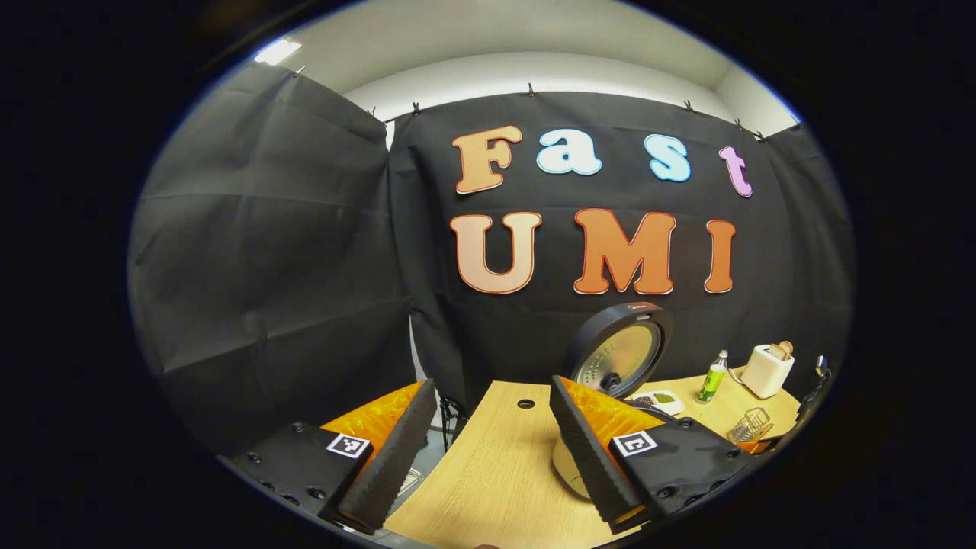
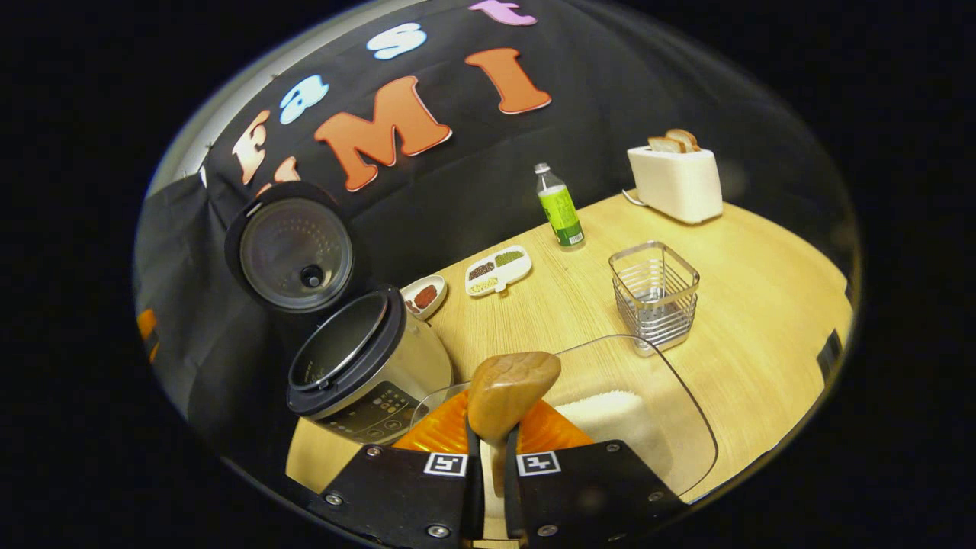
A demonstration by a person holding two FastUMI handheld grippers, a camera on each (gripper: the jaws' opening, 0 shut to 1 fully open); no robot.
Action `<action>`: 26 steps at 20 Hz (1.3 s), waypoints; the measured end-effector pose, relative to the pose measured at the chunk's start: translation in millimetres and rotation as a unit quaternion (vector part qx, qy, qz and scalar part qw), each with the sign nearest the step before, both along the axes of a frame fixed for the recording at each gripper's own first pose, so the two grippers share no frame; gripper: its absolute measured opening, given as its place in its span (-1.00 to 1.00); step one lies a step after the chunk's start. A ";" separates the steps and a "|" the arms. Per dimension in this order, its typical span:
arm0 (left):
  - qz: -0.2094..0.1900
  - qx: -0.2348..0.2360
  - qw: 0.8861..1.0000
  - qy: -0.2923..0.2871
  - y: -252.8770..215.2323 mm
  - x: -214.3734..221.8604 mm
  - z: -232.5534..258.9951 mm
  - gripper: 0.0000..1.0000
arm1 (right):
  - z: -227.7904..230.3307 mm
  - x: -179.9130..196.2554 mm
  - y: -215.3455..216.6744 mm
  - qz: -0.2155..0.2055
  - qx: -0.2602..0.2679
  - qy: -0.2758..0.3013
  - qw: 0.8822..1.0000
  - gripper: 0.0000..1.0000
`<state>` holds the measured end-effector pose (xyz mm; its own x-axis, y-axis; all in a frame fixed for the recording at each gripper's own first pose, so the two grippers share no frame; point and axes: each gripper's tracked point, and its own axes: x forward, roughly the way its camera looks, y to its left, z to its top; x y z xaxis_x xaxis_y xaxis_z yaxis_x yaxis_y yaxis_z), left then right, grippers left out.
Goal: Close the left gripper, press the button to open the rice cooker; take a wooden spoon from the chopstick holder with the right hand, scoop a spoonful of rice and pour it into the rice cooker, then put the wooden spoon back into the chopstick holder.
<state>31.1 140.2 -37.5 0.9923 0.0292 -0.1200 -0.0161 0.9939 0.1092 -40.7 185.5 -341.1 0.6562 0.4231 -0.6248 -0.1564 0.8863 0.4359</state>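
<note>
Desk (image 2: 762, 305) of pale wood inside black cloth walls. Right gripper (image 2: 492, 457), jaws clamped on the spoon (image 2: 509, 393), above the rice (image 2: 610, 415); cooker (image 2: 358, 362) open at desk's edge. Left gripper (image 1: 492, 450) jaws apart.

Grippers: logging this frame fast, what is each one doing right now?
Left gripper: open, holding nothing.
Right gripper: closed on the wooden spoon, its bowl above the clear rice container.
</note>
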 end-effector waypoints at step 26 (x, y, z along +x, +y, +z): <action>-0.034 -0.001 0.999 -0.022 -45.8 4.5 17.1 0.93 | 102.6 40.5 -41.8 -0.165 0.263 0.052 0.949 -0.82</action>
<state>35.6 94.5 -20.4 0.9964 -0.0393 -0.0755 0.0474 0.9930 0.1084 -0.2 143.7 -238.5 0.7535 0.4769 -0.4525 0.1591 0.5356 0.8293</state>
